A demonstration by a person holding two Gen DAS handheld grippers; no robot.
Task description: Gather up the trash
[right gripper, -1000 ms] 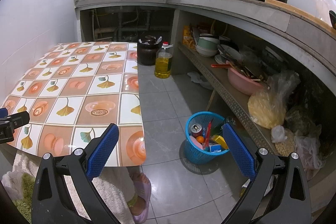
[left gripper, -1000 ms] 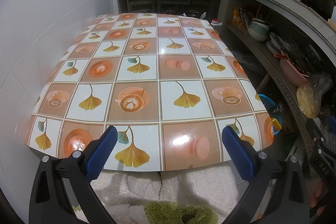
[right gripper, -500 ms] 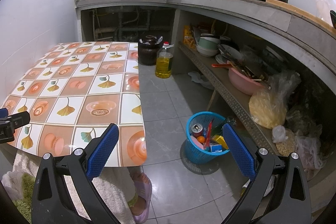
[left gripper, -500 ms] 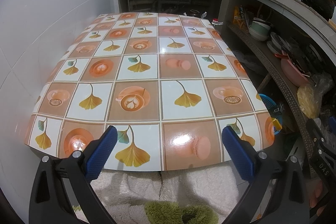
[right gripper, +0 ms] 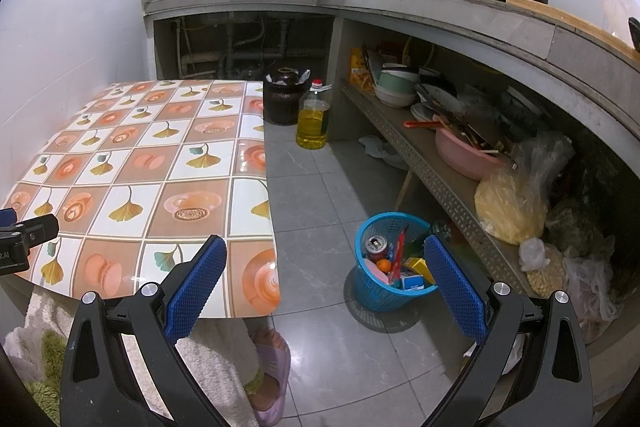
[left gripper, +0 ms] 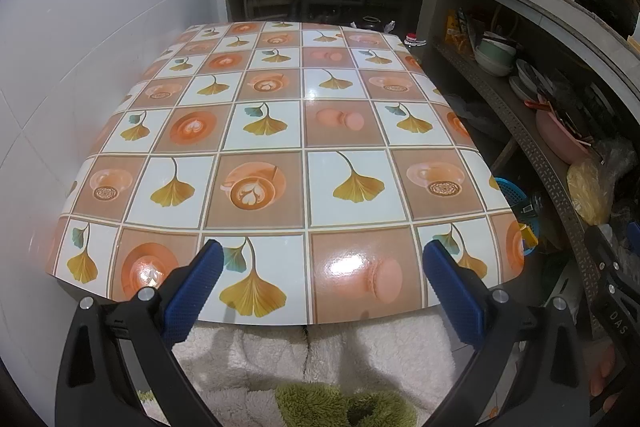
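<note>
A blue plastic waste basket (right gripper: 390, 291) stands on the grey floor right of the table, holding a drink can (right gripper: 376, 242), an orange, wrappers and small cartons. Its rim (left gripper: 511, 187) peeks out past the table edge in the left wrist view. My right gripper (right gripper: 324, 279) hangs open above the floor between table and basket, nothing between its blue pads. My left gripper (left gripper: 320, 283) is open over the near edge of the table (left gripper: 280, 147), which has a glossy cloth with leaf and cup squares and nothing lying on it.
A bottle of yellow oil (right gripper: 313, 119) and a dark jar (right gripper: 285, 99) stand on the floor beyond the table. A low shelf (right gripper: 440, 183) on the right holds bowls, a pink basin and bags. A person's slippered foot (right gripper: 270, 363) is below the table.
Both views have shifted only slightly; nothing was taken hold of or let go, and both grippers stay open.
</note>
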